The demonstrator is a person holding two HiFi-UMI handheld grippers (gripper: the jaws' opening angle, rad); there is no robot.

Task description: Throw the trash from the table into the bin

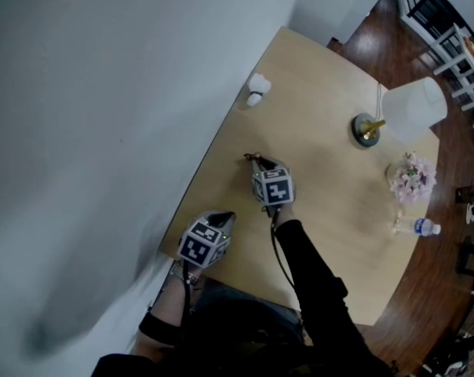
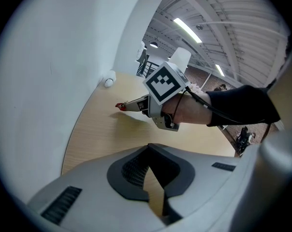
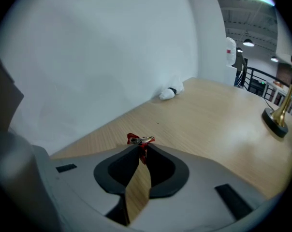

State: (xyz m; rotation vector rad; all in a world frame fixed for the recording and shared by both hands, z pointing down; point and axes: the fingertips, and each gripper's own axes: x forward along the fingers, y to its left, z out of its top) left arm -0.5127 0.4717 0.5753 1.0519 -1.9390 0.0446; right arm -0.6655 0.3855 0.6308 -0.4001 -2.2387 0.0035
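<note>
Between the tips of my right gripper [image 3: 139, 148] sits the red wrapper [image 3: 138, 140], and the jaws are pinched on it. It is a crinkled, glossy scrap with a silvery twist poking out past the dark pads. I have it low over the table [image 1: 331, 210], close to the edge that runs along the wall [image 1: 103, 132]. Whether it touches the wood I cannot tell.

My left gripper [image 2: 149, 149] hangs at seven o'clock from the right one, over the near corner. Its jaws are pressed together with nothing between them.

For containers I see only one for certain. A clear plastic bottle [image 1: 420, 227] with a white cap lies on its side at four o'clock from the right gripper, near the far rim. I cannot tell whether anything is in it. At three o'clock stands a bunch of pale pink flowers [image 1: 411, 177]; what holds them is hidden under the blooms.

The tabletop is pale wood with a fine straight grain, matte, and its outer edge is rounded. At twelve o'clock a soft white crumpled wad [image 1: 257, 89] rests against the smooth white wall. At two o'clock is a lamp [image 1: 412, 108] with a white shade, a brass stem and a round dark base. Around the table the floor [image 1: 449, 289] is dark polished boards.
</note>
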